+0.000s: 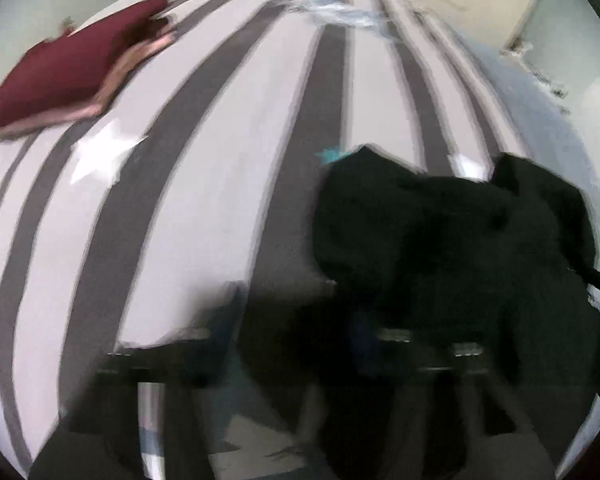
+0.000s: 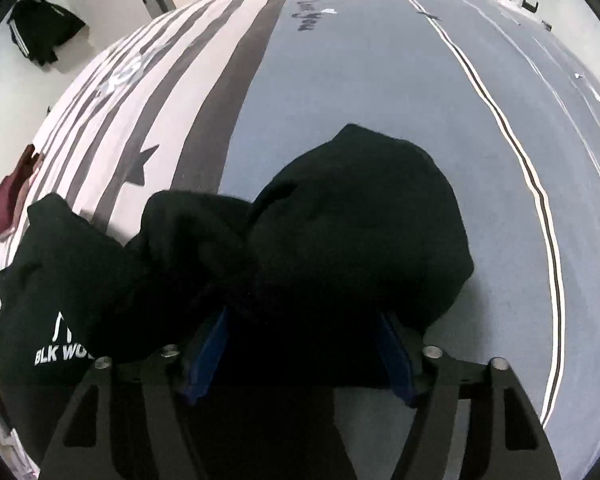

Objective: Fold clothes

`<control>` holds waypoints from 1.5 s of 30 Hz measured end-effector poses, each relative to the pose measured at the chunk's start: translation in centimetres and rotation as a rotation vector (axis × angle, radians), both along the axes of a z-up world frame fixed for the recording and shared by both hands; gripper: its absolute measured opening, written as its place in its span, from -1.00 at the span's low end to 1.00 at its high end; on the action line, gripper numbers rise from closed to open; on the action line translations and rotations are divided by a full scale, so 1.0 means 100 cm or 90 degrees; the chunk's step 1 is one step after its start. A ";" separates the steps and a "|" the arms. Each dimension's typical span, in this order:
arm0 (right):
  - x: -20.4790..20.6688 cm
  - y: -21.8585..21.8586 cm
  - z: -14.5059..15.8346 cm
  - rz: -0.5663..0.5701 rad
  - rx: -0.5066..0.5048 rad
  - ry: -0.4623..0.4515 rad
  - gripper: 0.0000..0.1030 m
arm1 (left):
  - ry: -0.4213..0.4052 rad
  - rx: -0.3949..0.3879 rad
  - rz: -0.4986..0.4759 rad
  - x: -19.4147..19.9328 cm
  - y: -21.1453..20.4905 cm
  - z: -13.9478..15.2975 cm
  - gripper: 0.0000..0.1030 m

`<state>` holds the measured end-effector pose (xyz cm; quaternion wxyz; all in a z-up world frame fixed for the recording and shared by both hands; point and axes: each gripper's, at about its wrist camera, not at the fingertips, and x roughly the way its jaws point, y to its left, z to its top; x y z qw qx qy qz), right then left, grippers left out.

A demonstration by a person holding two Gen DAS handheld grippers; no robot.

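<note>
Black garment bunched on the striped bedspread, 6 o'clock in right view; still the pick-up/spread step. Right gripper jaws half apart with cloth between, left gripper blurred, reads closed. Next: find an edge, pull it flat.

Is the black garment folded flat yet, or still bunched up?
Bunched. The black garment sits in a crumpled heap of rounded lumps on the striped bedcover, its white lettering creased at one end, with no flat folded edges.
</note>
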<state>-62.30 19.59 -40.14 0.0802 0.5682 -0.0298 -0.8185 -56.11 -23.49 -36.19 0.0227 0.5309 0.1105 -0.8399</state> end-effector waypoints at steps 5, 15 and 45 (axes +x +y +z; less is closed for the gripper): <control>-0.007 0.021 0.024 -0.040 -0.019 0.046 -0.67 | 0.109 -0.004 0.000 -0.032 0.012 0.061 -0.89; -0.065 0.115 0.136 -0.179 0.046 0.210 -0.69 | 0.310 -0.053 -0.069 -0.215 0.060 0.190 -0.87; -0.003 0.081 0.001 -0.196 -0.038 0.039 0.11 | 0.027 -0.024 -0.059 -0.117 0.105 -0.005 0.00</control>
